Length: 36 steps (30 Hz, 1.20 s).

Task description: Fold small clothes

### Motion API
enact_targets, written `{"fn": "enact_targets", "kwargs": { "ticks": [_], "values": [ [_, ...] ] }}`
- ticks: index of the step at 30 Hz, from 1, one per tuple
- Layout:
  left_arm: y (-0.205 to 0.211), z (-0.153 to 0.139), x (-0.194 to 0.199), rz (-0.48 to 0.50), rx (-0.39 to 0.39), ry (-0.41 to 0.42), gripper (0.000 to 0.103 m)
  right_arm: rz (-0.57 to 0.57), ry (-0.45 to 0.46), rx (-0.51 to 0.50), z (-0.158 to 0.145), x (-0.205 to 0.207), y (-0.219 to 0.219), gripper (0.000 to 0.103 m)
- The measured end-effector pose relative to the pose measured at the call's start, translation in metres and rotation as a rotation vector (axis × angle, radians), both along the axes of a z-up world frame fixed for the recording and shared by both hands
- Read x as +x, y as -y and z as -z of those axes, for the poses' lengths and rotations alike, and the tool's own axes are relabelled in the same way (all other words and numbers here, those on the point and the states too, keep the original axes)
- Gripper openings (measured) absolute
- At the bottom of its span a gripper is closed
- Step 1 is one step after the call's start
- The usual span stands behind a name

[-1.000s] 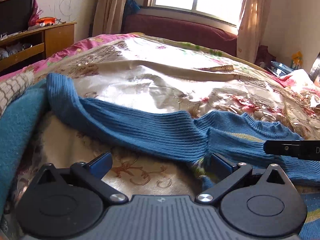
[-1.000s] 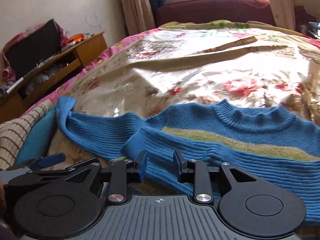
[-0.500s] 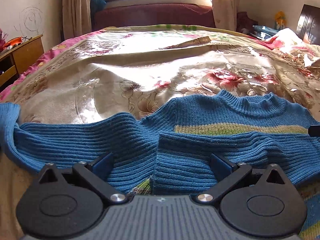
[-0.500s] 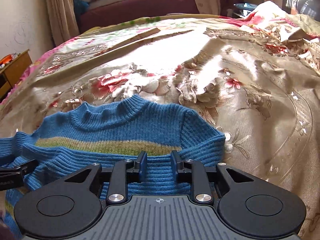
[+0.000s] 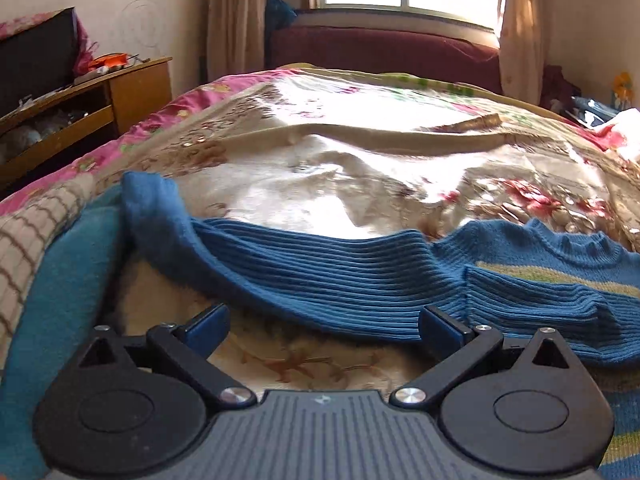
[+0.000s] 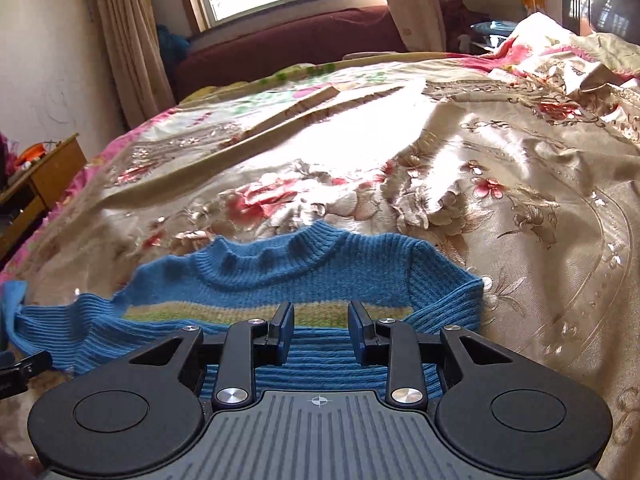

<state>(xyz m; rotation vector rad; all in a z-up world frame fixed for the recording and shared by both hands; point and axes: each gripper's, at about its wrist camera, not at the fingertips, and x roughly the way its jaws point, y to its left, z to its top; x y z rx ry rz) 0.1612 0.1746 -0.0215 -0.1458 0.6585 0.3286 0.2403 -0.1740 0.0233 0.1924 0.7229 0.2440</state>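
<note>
A blue ribbed sweater (image 5: 320,268) with a green and yellow chest stripe lies flat on the floral bedspread (image 5: 360,184). One sleeve stretches left to its cuff (image 5: 148,196). My left gripper (image 5: 322,322) is wide open just before that sleeve, with nothing between its fingers. In the right wrist view the sweater (image 6: 272,268) shows its collar, and the other sleeve (image 6: 448,300) is folded across the body. My right gripper (image 6: 322,320) hovers over that folded sleeve with its jaws opening; knit shows in the gap and the pads do not press on it.
A teal garment (image 5: 60,280) and a checked cloth (image 5: 24,240) lie at the bed's left edge. Beyond them stands a wooden cabinet (image 5: 120,92). A maroon sofa (image 5: 380,52) sits under the window. Crumpled bedding (image 6: 560,48) is piled at the far right.
The left view swung right over the sweater's body, then back to the outstretched sleeve. The right view moved right from that sleeve to the collar and folded sleeve, and its jaws now stand slightly wider.
</note>
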Motion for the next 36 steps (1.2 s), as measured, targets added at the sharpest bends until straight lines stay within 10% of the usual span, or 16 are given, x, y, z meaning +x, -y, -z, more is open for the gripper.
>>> {"fn": "enact_targets", "kwargs": {
  "ticks": [11,15,26,36],
  "values": [
    [-0.084,-0.010,0.012,-0.198,-0.040,-0.002,0.101,-0.114,-0.018,0.122,0.008,-0.050,-0.032,0.030],
    [-0.100,-0.009,0.039,-0.235,-0.067,-0.076,0.066,-0.120,-0.040,0.159,0.016,-0.050,-0.034,0.030],
    [-0.105,-0.002,0.037,-0.285,-0.179,-0.087,0.017,-0.114,-0.069,0.232,0.024,-0.053,-0.028,0.031],
    [-0.049,-0.020,0.016,-0.062,-0.197,0.004,0.015,-0.141,-0.051,0.258,0.009,-0.055,-0.032,0.031]
  ]
}}
